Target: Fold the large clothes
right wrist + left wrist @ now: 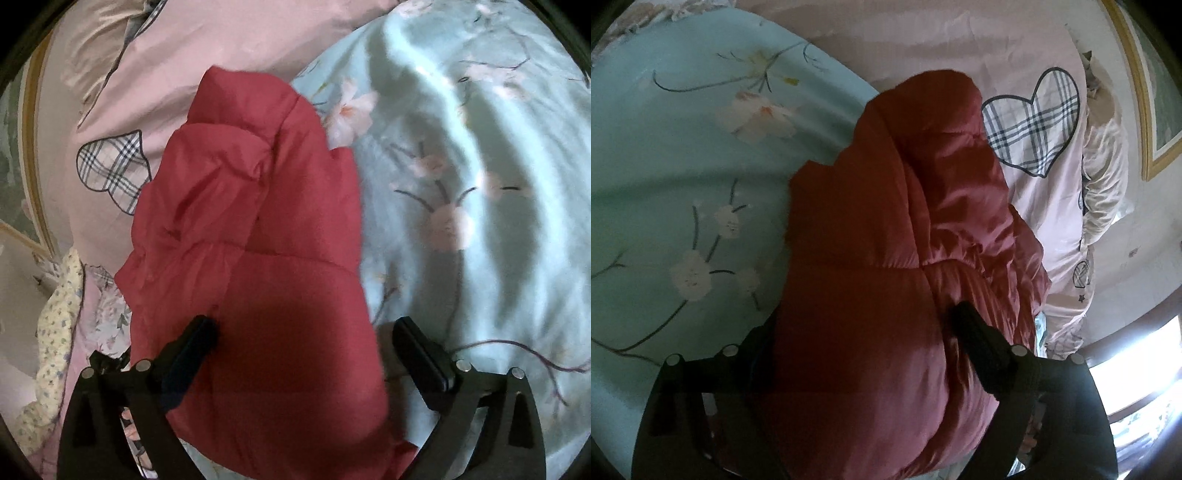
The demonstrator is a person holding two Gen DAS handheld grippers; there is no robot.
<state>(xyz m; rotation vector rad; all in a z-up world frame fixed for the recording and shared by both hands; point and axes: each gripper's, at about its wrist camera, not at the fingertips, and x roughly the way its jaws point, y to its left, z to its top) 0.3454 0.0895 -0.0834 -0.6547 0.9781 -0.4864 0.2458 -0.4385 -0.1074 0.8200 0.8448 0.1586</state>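
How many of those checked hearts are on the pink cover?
2 show clearly on the pink cover: a big heart beside the red jacket, and a small heart lower at the cover's edge. Others may be hidden in folds or under the jacket.

Bed has a light-blue floral sheet [665, 155] next to a pink quilt [923, 40] with plaid hearts [1034, 122], framed picture [1145, 92] on wall.
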